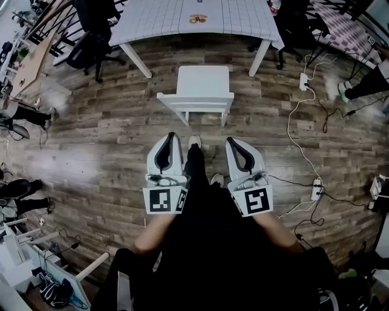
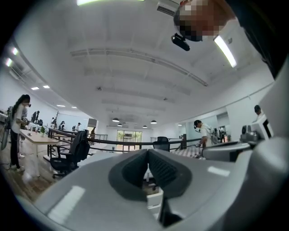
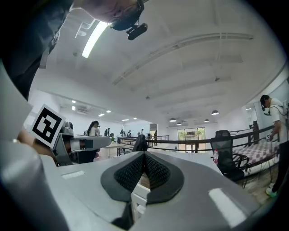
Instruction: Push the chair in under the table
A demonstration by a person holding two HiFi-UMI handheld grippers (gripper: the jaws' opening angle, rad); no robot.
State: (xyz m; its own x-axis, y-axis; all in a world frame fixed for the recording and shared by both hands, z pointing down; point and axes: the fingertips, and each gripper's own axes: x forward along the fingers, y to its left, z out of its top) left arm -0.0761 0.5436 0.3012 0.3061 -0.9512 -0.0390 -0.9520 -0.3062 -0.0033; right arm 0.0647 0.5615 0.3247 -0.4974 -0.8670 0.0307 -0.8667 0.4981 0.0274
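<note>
A white chair (image 1: 199, 91) stands on the wood floor, pulled out from the white gridded table (image 1: 164, 18) beyond it, its back rail toward me. My left gripper (image 1: 172, 136) and right gripper (image 1: 231, 141) are held side by side and level, a short way short of the chair's back, touching nothing. Both are shut with nothing between the jaws. In the left gripper view the chair (image 2: 154, 198) shows through the gap under the closed left gripper (image 2: 147, 152). In the right gripper view the chair (image 3: 140, 195) shows below the closed right gripper (image 3: 144, 154).
Black office chairs (image 1: 91, 45) stand left of the table and another (image 1: 295, 27) at its right. Power strips and cables (image 1: 304, 81) trail over the floor at right. A person's feet (image 1: 358, 88) are at the right edge. A wooden desk (image 1: 33, 61) runs along the left.
</note>
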